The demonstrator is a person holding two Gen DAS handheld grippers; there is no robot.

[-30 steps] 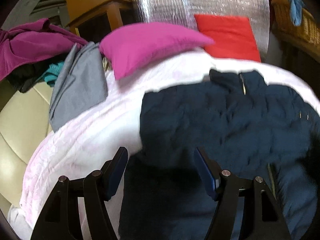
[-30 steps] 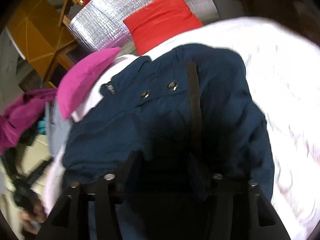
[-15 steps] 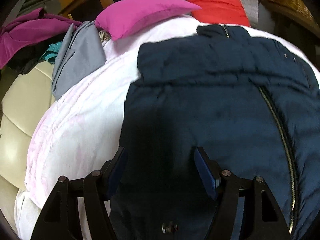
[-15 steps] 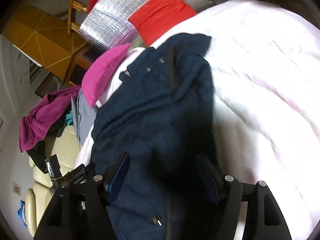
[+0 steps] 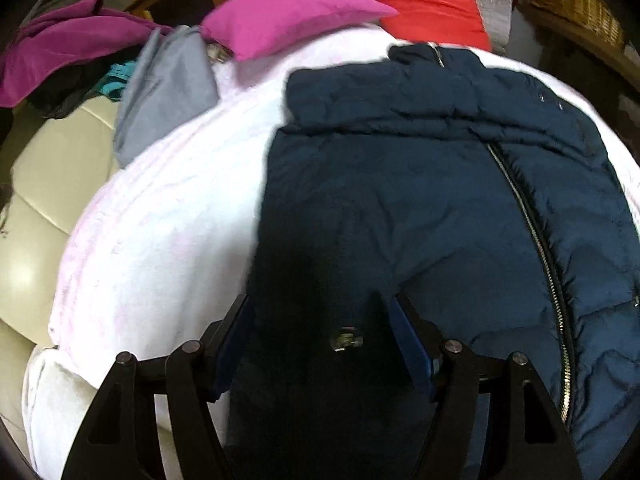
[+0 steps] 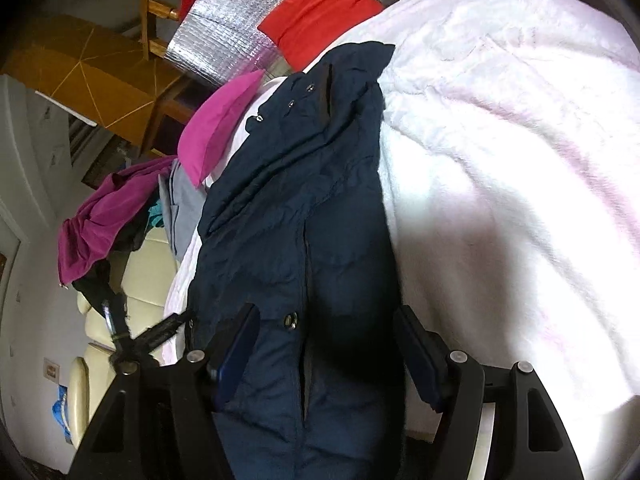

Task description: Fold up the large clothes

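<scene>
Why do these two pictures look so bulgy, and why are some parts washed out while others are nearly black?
Both views come through fisheye lenses, so edges curve and corners go black. In the left wrist view the navy jacket falls into deep shadow near the left gripper, and the pink pillow is slightly blurred. In the right wrist view the white blanket is overexposed, with a soft shadow beside the right gripper.
</scene>
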